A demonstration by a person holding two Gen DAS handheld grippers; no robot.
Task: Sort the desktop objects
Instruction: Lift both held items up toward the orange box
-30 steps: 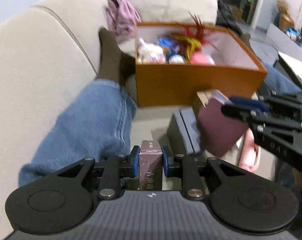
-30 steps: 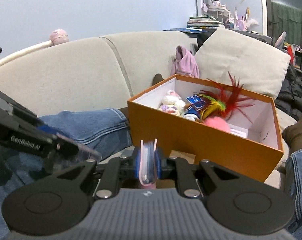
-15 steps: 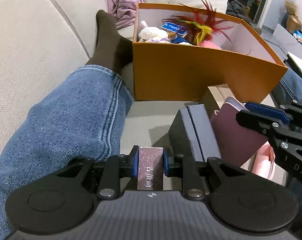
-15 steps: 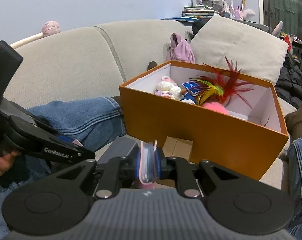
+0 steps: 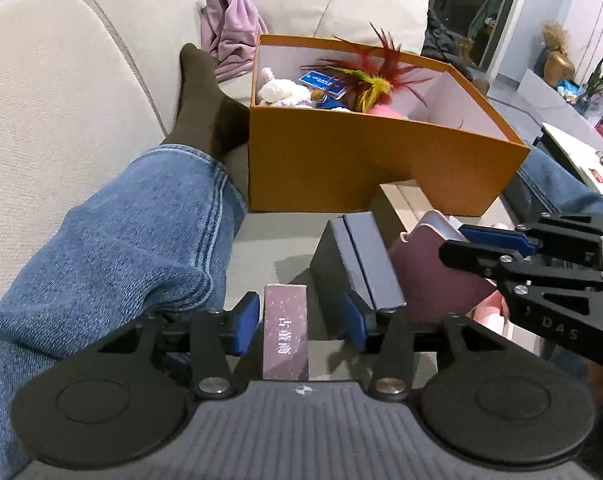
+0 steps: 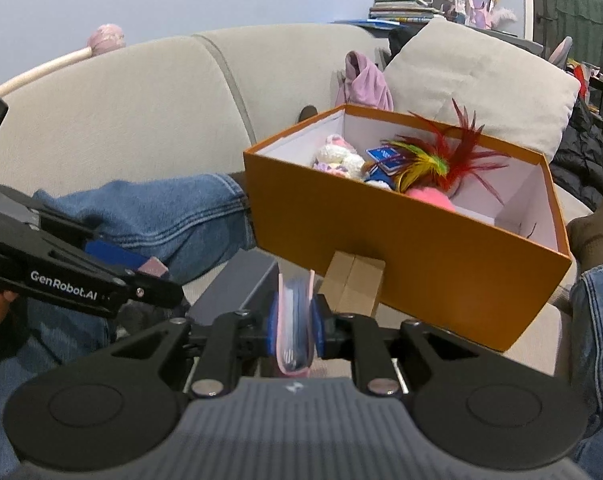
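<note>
My left gripper (image 5: 299, 326) is open, its blue pads apart on either side of a small maroon box (image 5: 285, 336) with white characters that rests between them on the sofa seat. My right gripper (image 6: 295, 326) is shut on a pink-edged maroon booklet (image 6: 295, 320); in the left wrist view the booklet (image 5: 433, 276) shows as a flat maroon cover beside a dark blue box (image 5: 361, 264). An open orange box (image 5: 381, 160) holds a plush toy, a blue card and red-yellow feathers (image 6: 441, 160).
A leg in blue jeans (image 5: 121, 248) with a dark sock lies left of the orange box. A small cardboard box (image 6: 355, 284) sits against the orange box's front. A purple cloth (image 5: 229, 40) and a cushion (image 6: 481, 80) lie behind.
My left gripper has opened and let go of the small maroon box, which now rests between the pads. The right gripper still holds the booklet and has shifted little.
</note>
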